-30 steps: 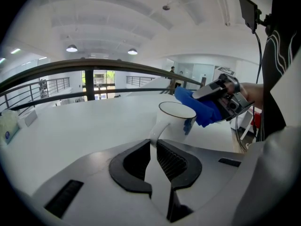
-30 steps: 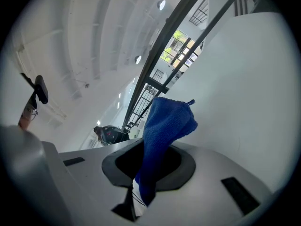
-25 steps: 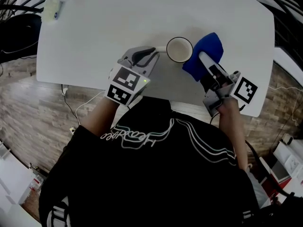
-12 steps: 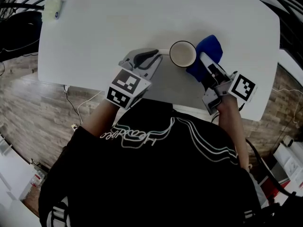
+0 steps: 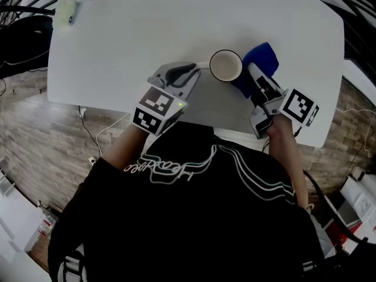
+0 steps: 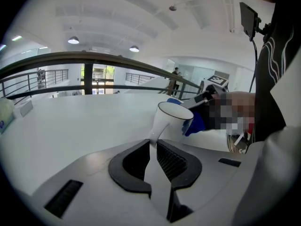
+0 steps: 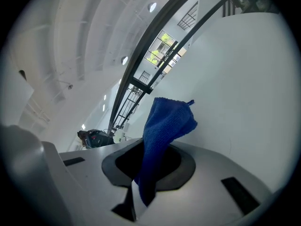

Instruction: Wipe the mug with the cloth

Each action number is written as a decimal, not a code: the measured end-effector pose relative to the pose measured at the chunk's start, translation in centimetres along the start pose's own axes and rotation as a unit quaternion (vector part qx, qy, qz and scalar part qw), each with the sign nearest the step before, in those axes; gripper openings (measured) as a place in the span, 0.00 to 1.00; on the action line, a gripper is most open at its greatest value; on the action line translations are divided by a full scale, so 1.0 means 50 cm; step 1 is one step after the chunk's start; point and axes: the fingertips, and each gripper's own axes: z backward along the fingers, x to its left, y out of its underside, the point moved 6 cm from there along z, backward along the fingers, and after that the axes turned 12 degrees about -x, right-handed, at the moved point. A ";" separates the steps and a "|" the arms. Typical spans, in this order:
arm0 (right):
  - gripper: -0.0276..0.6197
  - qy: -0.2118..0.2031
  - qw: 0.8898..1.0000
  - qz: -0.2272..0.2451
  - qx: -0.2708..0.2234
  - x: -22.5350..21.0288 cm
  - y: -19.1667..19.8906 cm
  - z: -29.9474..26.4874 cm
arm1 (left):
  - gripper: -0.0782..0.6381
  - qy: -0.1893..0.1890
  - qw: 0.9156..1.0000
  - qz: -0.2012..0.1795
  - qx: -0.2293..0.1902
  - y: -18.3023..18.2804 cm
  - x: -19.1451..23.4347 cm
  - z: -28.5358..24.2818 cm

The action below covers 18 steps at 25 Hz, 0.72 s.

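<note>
White counter [image 5: 147,28] carries the mug [image 5: 226,66] near its front edge. On the mug's handle the left gripper [image 5: 197,69] has its jaws clenched. Right of the mug, the right gripper [image 5: 254,75] grasps the blue cloth [image 5: 262,56], which touches the mug.

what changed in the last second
The right gripper, shut on the blue cloth, edged slightly closer to the mug. Nothing taken or let go. The left gripper stays shut on the handle; the mug stands upright where it was on the table.
</note>
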 end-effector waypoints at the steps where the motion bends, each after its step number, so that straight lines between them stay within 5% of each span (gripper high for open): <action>1: 0.12 -0.002 1.000 -0.001 -0.003 0.002 -0.001 0.010 | 0.17 0.000 1.000 -0.001 -0.001 0.001 -0.004 0.001; 8: 0.12 -0.023 0.999 -0.010 -0.023 0.006 -0.004 0.046 | 0.17 -0.003 1.000 -0.002 0.005 0.012 -0.004 -0.024; 18: 0.12 -0.054 0.991 -0.108 -0.049 -0.010 0.010 0.032 | 0.17 -0.003 1.000 0.007 0.014 0.028 0.015 -0.062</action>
